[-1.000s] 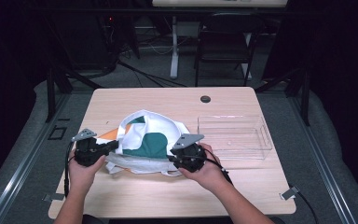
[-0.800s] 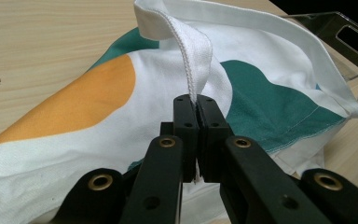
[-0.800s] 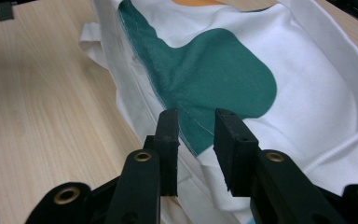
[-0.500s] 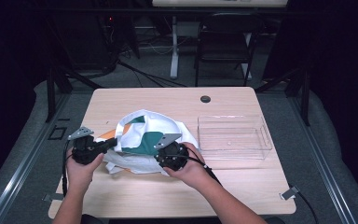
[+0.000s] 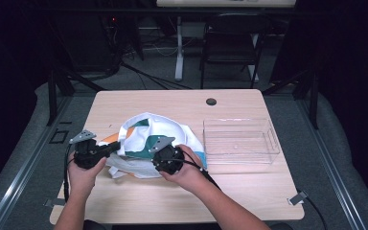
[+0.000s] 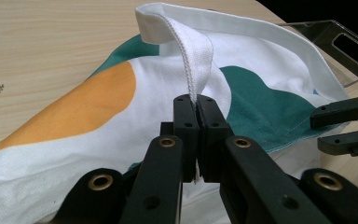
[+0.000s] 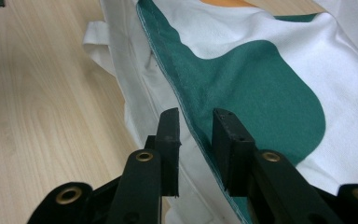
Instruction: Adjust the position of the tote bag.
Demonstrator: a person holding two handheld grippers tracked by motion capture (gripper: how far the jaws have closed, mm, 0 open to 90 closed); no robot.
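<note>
Left gripper view: the left gripper (image 6: 196, 116) has its fingers (image 6: 185, 122) pressed together on a white strap (image 6: 196, 60) of the cloth bag (image 6: 98, 112), which rises from between them. The bag, white with green and orange patches, lies crumpled on the wooden surface (image 5: 172, 103) just ahead of both grippers. Right gripper view: the right gripper (image 7: 196, 126) has its fingers (image 7: 169, 135) narrowly parted, the bag's green-edged hem (image 7: 177, 88) running between them; contact cannot be confirmed. A clear plastic tray (image 5: 239, 141) sits beyond the right gripper.
</note>
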